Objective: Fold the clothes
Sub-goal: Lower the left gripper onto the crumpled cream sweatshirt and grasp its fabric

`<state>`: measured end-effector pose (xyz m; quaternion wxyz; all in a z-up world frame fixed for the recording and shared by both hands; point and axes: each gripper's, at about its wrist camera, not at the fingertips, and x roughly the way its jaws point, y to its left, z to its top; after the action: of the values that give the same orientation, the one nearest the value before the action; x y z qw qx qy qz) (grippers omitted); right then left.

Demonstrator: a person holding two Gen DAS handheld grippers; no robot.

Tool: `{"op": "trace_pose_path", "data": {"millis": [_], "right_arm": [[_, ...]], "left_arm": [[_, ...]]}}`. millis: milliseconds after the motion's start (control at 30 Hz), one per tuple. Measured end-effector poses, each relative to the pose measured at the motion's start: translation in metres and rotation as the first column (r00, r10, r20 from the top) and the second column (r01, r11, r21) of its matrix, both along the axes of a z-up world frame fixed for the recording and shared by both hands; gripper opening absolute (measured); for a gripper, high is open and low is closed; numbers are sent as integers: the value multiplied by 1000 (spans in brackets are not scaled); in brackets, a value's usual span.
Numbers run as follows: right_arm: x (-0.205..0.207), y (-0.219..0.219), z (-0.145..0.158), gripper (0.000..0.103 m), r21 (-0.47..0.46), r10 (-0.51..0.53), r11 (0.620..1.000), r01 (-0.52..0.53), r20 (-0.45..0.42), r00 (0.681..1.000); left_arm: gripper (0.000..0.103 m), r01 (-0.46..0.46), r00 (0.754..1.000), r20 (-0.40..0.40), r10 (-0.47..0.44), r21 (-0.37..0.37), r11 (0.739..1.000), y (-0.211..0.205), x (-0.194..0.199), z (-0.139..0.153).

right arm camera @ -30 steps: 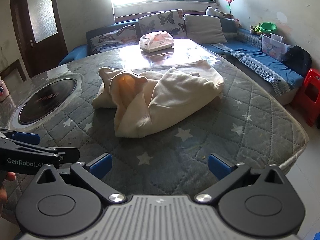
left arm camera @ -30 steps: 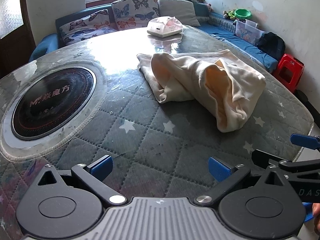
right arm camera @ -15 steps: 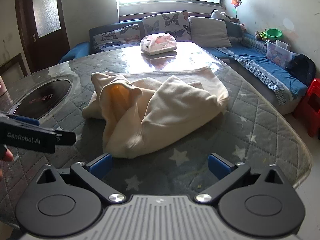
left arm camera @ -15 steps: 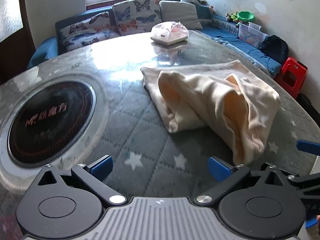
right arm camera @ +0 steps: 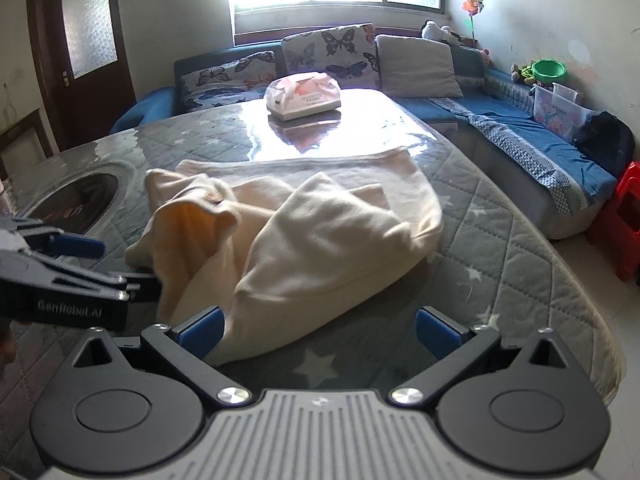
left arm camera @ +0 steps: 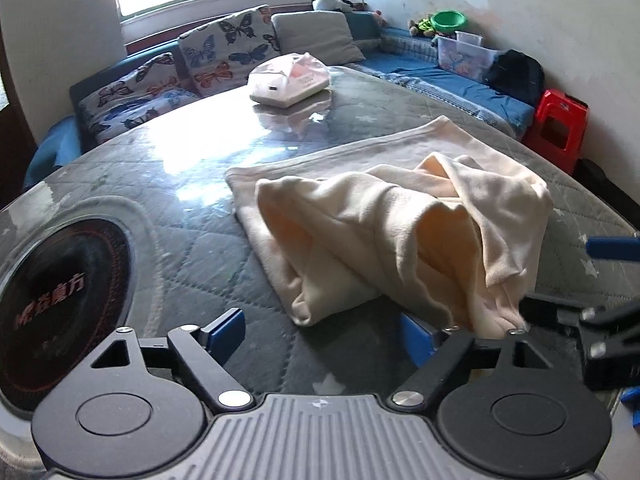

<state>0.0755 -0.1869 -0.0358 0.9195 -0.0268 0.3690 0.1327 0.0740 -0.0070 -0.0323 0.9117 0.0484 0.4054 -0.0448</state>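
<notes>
A crumpled cream garment lies on the quilted grey table. In the left wrist view my left gripper is at its near edge. Its jaws are closing, the cloth's front fold sits just ahead between the blue pads, and they do not press on it. My right gripper comes in at the right, beside the garment's hanging end. In the right wrist view the garment reaches the left pad of my right gripper, which stands wide open. My left gripper shows at the left, against the cloth.
A pink-and-white tissue pack sits at the table's far side. A round black hotplate is set into the table on the left. A blue sofa runs behind and along the right, with a red stool near the table's edge.
Both grippers have moved forward to the garment, which now fills more of each view. The left jaws have narrowed; the right jaws stay wide.
</notes>
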Motion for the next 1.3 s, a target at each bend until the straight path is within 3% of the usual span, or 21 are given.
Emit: {"op": "trace_pose_path", "data": {"millis": [200, 633, 733, 800, 1000, 1300], "right_arm": [[20, -10, 2, 103, -7, -23, 1000, 23, 11, 1000], [57, -21, -1, 103, -29, -53, 998, 54, 24, 998], [63, -23, -3, 103, -31, -60, 998, 61, 22, 998], [67, -25, -3, 103, -30, -65, 997, 66, 23, 998], [78, -28, -6, 103, -8, -70, 998, 70, 17, 997], [75, -10, -8, 103, 6, -5, 1000, 5, 8, 1000]], "left_arm": [[74, 30, 999, -14, -30, -2, 1000, 0, 12, -6], [78, 14, 1000, -13, -15, -28, 1000, 5, 23, -10], [67, 36, 999, -6, -36, -28, 999, 4, 25, -9], [50, 68, 998, -1, -68, -33, 997, 3, 24, -7], [28, 83, 997, 6, -82, -37, 996, 7, 24, -5], [23, 30, 999, 11, -30, -41, 999, 31, 9, -5]]}}
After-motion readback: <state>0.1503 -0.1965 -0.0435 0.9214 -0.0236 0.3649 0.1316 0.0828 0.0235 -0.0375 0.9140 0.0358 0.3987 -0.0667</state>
